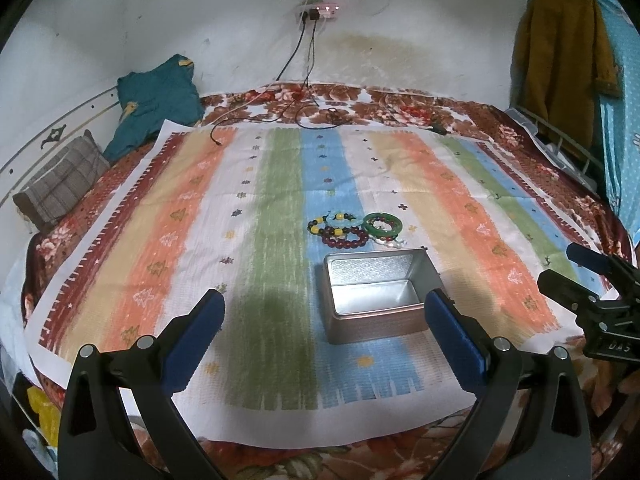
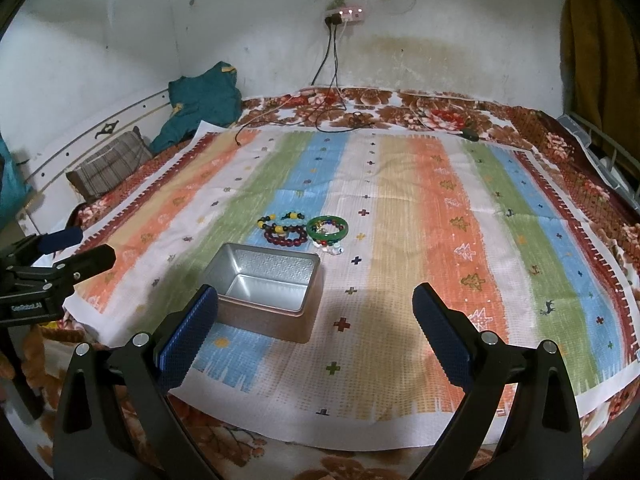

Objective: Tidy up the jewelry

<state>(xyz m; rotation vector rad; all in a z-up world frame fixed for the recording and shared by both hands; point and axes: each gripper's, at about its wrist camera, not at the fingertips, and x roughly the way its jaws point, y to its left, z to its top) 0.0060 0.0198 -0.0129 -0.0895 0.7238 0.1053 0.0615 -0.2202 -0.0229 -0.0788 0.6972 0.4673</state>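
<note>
Jewelry point(image 1: 354, 230) is gathered in one small heap on the striped cloth point(image 1: 200, 216) that covers the bed: bead bracelets point(image 2: 282, 230) and a green bangle point(image 2: 327, 228), touching or overlapping each other. A metal tin point(image 1: 374, 294) is placed just in front of the heap, near it but apart, with its top open and nothing seen inside; it is probably meant to receive the pieces, so the way from heap to tin is kept short.

The left hand-held gripper point(image 1: 324, 324) is held above the near part of the cloth with its jaws spread wide and nothing between them. The right hand-held gripper point(image 2: 316, 320) is released in the same way, and it is held beside the tin. Both are pointed toward the heap, so it is judged that no piece is taken yet and the sorting is only at its beginning.
</note>
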